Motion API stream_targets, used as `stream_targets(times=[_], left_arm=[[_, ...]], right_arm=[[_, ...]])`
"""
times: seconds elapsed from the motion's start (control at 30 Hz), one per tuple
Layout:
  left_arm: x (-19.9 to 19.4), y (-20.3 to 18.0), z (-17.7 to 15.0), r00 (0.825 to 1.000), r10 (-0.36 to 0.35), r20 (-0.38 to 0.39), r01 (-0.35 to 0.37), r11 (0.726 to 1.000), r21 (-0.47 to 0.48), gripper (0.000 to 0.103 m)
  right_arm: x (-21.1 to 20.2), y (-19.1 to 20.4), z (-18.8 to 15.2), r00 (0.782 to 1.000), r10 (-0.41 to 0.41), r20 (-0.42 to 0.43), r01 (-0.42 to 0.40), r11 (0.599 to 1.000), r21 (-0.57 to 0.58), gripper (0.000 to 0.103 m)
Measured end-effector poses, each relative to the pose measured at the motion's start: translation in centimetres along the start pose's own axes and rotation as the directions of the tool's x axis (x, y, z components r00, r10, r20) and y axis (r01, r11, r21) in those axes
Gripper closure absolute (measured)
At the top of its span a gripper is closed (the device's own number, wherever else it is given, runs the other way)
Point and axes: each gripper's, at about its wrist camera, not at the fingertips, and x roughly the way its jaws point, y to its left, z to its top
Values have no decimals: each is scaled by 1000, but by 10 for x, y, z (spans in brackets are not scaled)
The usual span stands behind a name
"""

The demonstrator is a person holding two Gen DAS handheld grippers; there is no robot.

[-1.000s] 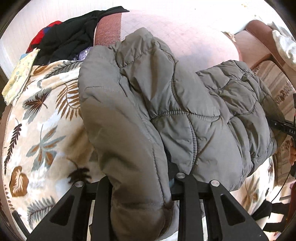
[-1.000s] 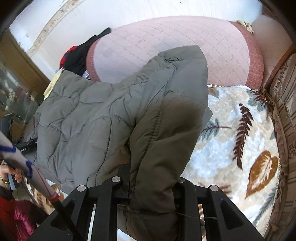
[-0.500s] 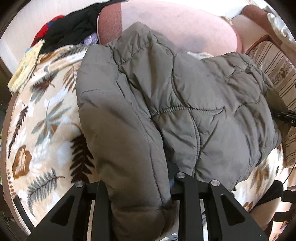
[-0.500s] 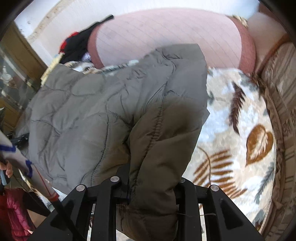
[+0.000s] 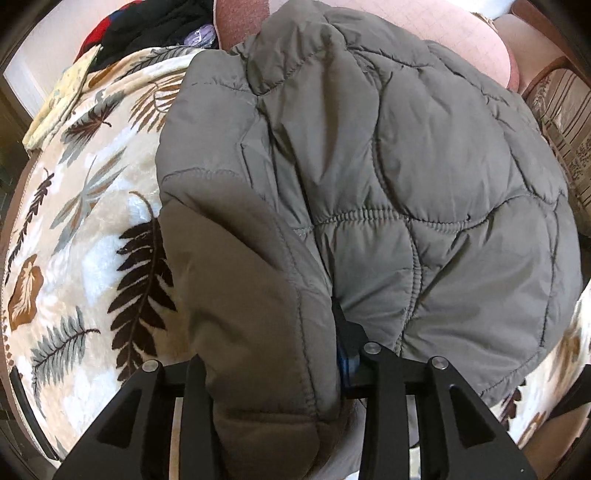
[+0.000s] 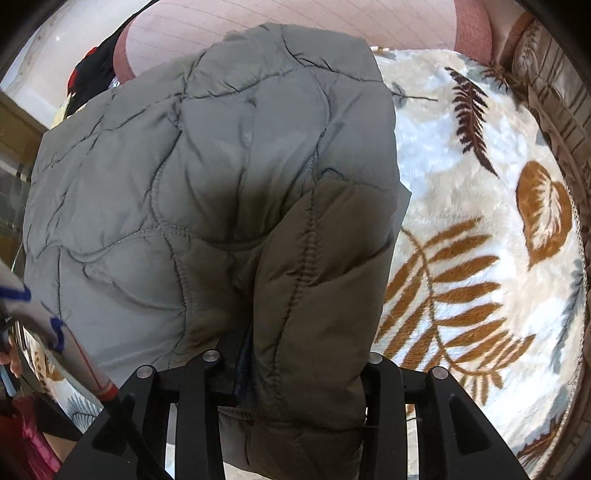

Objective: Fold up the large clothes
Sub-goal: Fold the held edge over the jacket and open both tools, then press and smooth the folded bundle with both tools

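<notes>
Grey-green quilted jacket (image 5: 388,166) filling the centre and right of the left wrist view, spread over a leaf-print blanket (image 5: 85,229) that shows along the left side of the frame. Left tool (image 5: 277,373) at lower centre, clamped on a thick padded fold of the jacket that bulges up between its two black fingers and hides their tips. Heap of black and red clothes (image 5: 147,22) at upper left, just past the blanket's edge. Pale yellow cloth (image 5: 59,99) beside it, further left. Pink quilted headboard (image 5: 476,33) across the top, partly hidden behind the jacket.

Same jacket (image 6: 177,177) covering the centre and left of the right wrist view, its darker sleeve-like fold running down to lower centre. Right tool (image 6: 295,373) gripping that fold, the padding squeezed between the fingers and spilling over them. Blanket (image 6: 480,229) bare on the right half of the frame, with brown fern and leaf prints. Headboard (image 6: 258,18) along the top edge. Dark clothes (image 6: 92,74) at upper left. Striped cushion or upholstery (image 6: 554,81) at the far right edge.
</notes>
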Motion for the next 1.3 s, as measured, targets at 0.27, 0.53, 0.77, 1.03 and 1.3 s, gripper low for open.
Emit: stream_targets(times=[0.27,0.53,0.77,1.03,1.3], left_arm=[[-2,-1,-5,1000,9,24,-9,1000,-26,66],[-17,5,-15,997,48,65,-44,997,-67,42],[-51,12,-25,990,88,111,-77,992,-98,25],[-107,-12,-8,974,44,224,-25,996,-88,22],[-60,-81,26,988,-4,153,6,1000,-13,22]], right_arm=[[6,-17,-3,999,42,8,-43,996,74,59],[-12,-18,-10,994,-100,54,96,993,69,15],[-41,-29,-21,993,-84,83,76,993,86,14],[-87,-7,-27,983,-90,160,81,995,66,10],[-77,52,-5,982,-26,189,29,999,-15,9]])
